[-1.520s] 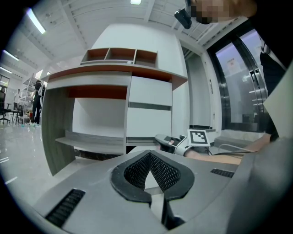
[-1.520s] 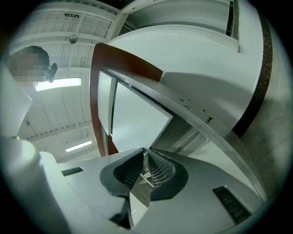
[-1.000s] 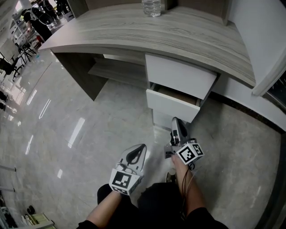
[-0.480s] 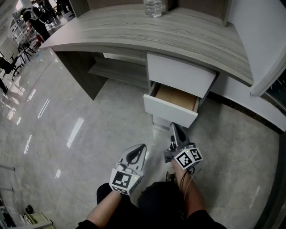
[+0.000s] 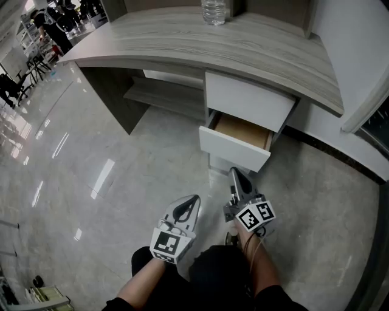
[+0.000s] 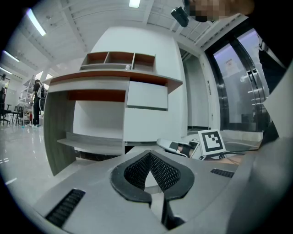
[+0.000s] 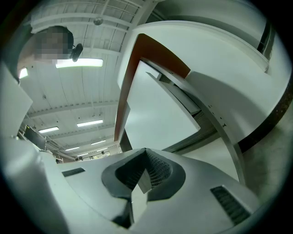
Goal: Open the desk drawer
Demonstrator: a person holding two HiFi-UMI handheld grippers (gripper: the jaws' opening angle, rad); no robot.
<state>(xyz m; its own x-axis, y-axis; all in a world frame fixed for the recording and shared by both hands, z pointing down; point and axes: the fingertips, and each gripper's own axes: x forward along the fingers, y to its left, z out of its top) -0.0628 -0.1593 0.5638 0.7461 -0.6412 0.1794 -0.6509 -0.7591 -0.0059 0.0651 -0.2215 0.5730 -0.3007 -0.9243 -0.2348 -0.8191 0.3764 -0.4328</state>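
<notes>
Sliding further out since a sec ago, the lower drawer [image 5: 234,149] is now showing more of its brown inside, and the right tool [image 5: 234,174] is sitting a bit further back from it w/ its jaws now pressed together on nothing. That drawer is hanging partway out under the tabletop [image 5: 182,36], just below the upper drawer [image 5: 249,100], which is staying flush. Meanwhile the left tool [image 5: 193,200] is resting low beside the right one, jaws likewise together & empty, taking no part. The right tool's tip is pointing up toward the drawer front, just beside its lower edge; whether it's touching, can't tell. Risks from here, as I'm judging it: w/ no grip on the front, any further pull is relying on a hooked tip, which could be slipping off the smooth white edge & leaving the drawer half open. A forward nudge from that closed tip could be pushing it back in. A hard yank could be running it to the end of its travel & shaking the bottle [image 5: 214,11] standing at the tabletop's far edge.
</notes>
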